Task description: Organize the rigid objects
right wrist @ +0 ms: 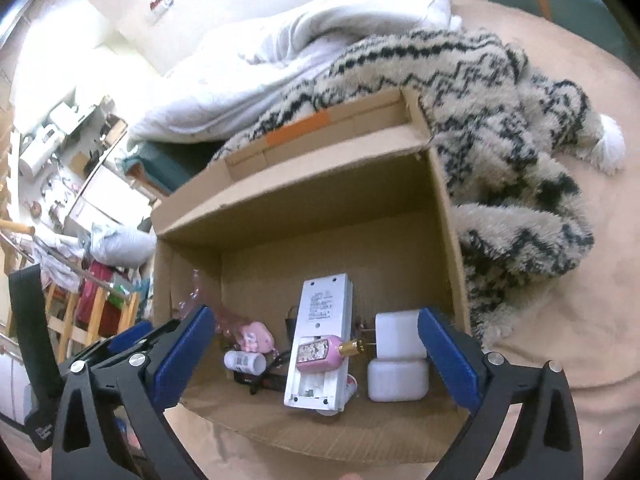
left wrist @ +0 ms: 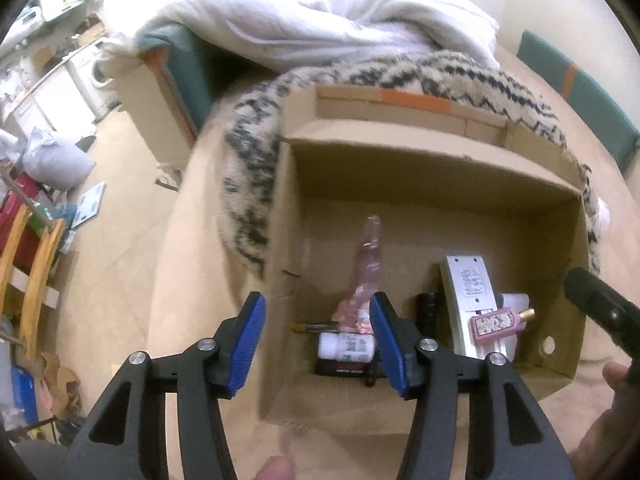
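Both jaws spread and empty over the cardboard box (right wrist: 448, 216); between the right gripper (right wrist: 316, 344) pads, pink perfume bottle (right wrist: 318, 354) likely glassy, slippery, fragile, best pinched across flat body; left gripper (left wrist: 316, 334) idle.

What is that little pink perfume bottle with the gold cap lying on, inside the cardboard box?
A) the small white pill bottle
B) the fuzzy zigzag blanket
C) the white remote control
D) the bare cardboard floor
C: the pink perfume bottle lies across the lower part of the white remote control, which rests in the cardboard box; the left wrist view shows the same.
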Tool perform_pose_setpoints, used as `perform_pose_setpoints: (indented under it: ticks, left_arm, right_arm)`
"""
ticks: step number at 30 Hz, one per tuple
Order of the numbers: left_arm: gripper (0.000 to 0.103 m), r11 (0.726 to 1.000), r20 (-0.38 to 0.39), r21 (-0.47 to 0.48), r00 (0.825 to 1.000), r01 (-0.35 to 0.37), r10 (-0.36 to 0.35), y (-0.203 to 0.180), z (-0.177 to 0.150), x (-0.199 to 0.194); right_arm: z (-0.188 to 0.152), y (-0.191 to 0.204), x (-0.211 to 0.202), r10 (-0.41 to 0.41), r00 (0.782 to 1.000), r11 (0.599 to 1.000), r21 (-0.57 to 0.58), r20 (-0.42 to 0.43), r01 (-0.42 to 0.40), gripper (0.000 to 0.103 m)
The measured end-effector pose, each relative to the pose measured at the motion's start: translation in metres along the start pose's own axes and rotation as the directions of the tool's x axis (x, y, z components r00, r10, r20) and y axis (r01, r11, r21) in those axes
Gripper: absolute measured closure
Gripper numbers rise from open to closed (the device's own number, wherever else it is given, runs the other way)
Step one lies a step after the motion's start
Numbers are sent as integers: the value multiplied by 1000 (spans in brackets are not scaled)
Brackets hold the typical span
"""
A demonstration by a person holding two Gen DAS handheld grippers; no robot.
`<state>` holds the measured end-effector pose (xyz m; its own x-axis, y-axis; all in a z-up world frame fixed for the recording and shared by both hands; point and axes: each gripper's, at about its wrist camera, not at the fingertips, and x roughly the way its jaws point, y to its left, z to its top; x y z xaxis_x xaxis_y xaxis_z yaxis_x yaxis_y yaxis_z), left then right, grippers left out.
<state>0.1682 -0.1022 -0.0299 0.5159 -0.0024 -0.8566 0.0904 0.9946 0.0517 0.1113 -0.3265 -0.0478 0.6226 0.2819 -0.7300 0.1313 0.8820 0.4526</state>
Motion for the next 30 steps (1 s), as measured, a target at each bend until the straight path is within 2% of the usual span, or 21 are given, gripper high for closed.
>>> perform_pose_setpoints:
  ticks: [4,8,16,24,30]
  left_arm:
    - [41,999,68,-38,998,6,-4,20,-3,-25]
    - [40,999,98,-39,995,-7,10,34,-12,-42]
    - [22,998,163,-61,987,10,0,57,-47,-75]
    - [16,997,244,-60,970,40,-25,56,-71,-102]
    - [15,998,307,-54,951,41,-23,52,-74,-118]
  right_arm:
    - [-5,0,-16,-8,1000,1000,-4,25,8,0]
    - [-11,5,-34,-5,998,1000,-28,68,7,0]
    - [-37,21,-73,7,991,994,-106,132,7,0]
    - [-63,39,-106,-1,977,985,-171,213,38,0]
    - [-73,43,-115,-2,977,985,-169,213,39,0]
